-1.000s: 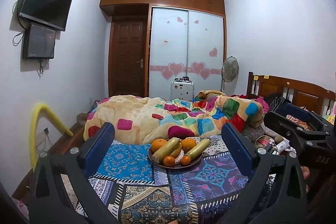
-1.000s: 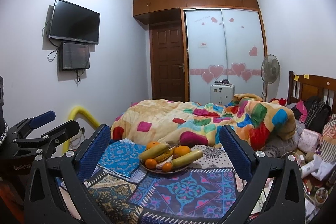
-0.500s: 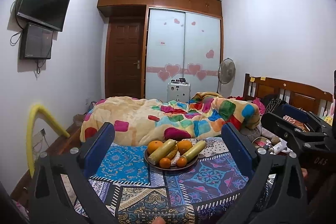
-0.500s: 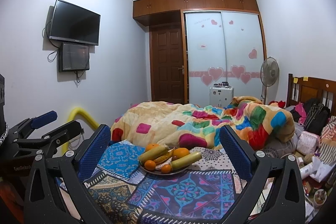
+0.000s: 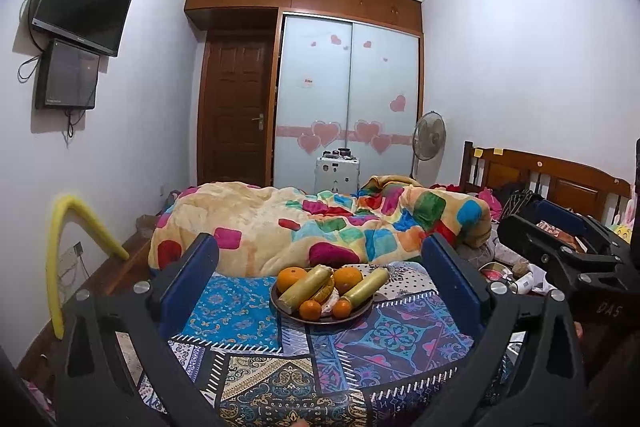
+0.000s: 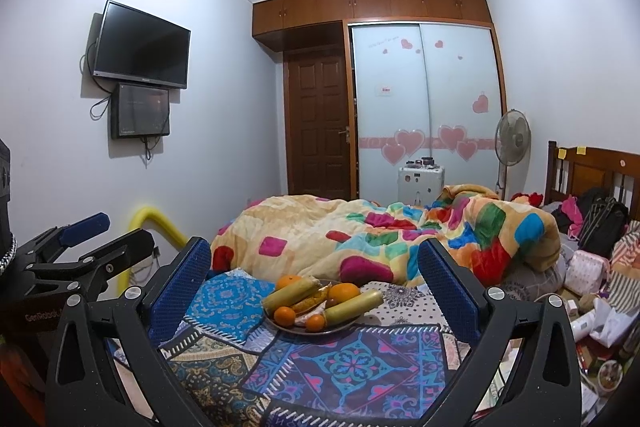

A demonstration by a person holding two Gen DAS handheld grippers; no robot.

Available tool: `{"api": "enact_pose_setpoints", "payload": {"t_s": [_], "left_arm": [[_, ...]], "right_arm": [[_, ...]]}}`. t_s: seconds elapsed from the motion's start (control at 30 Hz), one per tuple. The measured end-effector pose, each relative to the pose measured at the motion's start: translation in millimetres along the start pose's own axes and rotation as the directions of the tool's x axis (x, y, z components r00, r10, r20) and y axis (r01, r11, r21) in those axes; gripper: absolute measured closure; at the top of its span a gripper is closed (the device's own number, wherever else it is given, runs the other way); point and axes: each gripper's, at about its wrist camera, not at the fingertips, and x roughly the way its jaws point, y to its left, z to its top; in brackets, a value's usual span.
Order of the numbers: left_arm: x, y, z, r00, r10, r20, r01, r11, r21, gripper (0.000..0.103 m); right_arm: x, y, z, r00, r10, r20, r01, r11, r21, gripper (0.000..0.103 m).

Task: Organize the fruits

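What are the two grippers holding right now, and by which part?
Nothing. The left gripper and right gripper are both open, short of the fruit plate.

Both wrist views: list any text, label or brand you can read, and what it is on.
"DAS": on the right gripper body, left wrist view.
"GenRobot", cut off: on the left gripper body, right wrist view.
TV brand: too small.
Red label on wardrobe door: blurred.
Small screen label: unreadable.
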Motion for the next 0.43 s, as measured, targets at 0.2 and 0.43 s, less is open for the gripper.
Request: {"api": "enact_pose_setpoints", "payload": {"t_s": [0.2, 0.43], "left_arm": [[-0.2, 1.1, -0.2, 1.000, 0.004, -0.002, -0.004, 1.000, -0.002, 0.000], [-0.5, 0.7, -0.4, 1.000, 0.006, -0.003, -0.006, 1.000, 0.000, 0.000]], "right_arm": [[0.5, -1.7, 2.1, 1.000, 0.000, -0.003, 0.000, 1.000, 0.002, 0.000], [1.1, -1.6, 1.1, 1.000, 0.000, -0.007, 0.000, 1.000, -0.008, 0.000]]}}
